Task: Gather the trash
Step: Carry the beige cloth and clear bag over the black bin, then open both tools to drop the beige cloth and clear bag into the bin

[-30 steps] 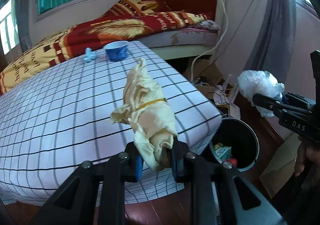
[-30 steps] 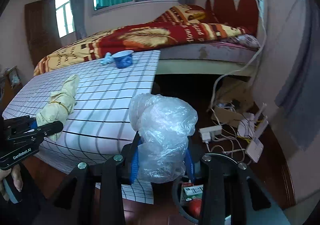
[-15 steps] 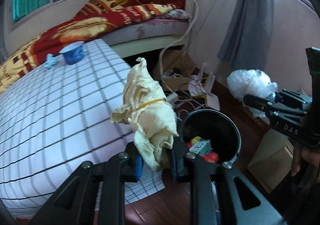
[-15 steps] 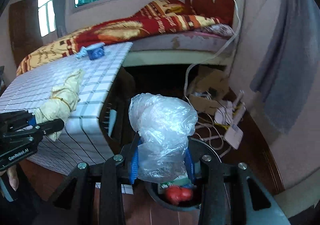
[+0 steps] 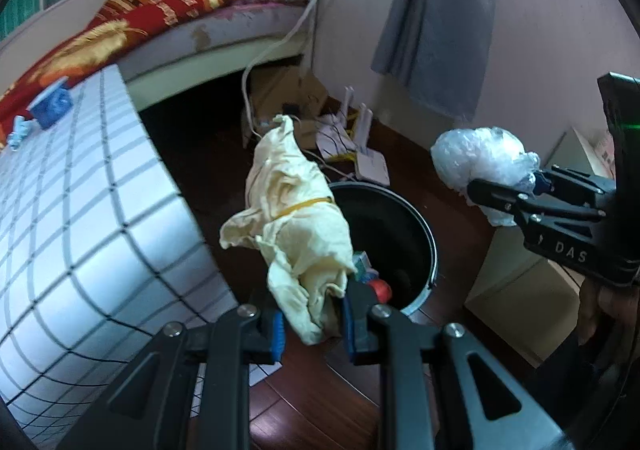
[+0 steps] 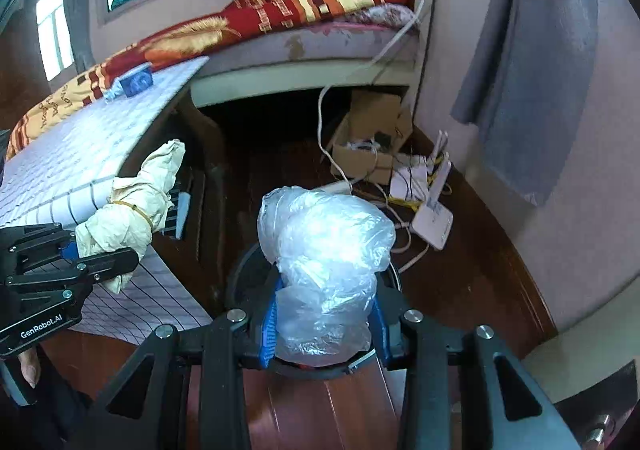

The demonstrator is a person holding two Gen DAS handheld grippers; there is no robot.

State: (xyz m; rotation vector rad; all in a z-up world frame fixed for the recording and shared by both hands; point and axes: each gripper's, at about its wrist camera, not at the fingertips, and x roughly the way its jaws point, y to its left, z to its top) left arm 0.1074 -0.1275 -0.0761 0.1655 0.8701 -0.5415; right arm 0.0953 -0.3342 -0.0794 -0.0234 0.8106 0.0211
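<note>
My left gripper (image 5: pixel 312 320) is shut on a crumpled yellow paper bundle (image 5: pixel 298 226) tied with a rubber band, held at the near left rim of a black trash bin (image 5: pixel 416 217) on the floor. The bin holds a few bits of trash. My right gripper (image 6: pixel 324 330) is shut on a crumpled clear plastic bag (image 6: pixel 324 254), directly above the bin (image 6: pixel 240 270), which the bag mostly hides. The other gripper's load shows in each view: the plastic bag (image 5: pixel 480 161) at right, the yellow bundle (image 6: pixel 132 209) at left.
A table with a white checked cloth (image 5: pixel 72 209) stands left of the bin; a blue cup (image 5: pixel 50 105) sits on its far end. A bed (image 6: pixel 280 29) is behind. A white router (image 6: pixel 434 217), cables and a cardboard box (image 6: pixel 372 129) lie on the wooden floor beyond the bin.
Both grippers have swung right from over the table toward the bin, still holding their loads. The bin now lies right under them and looks larger.
</note>
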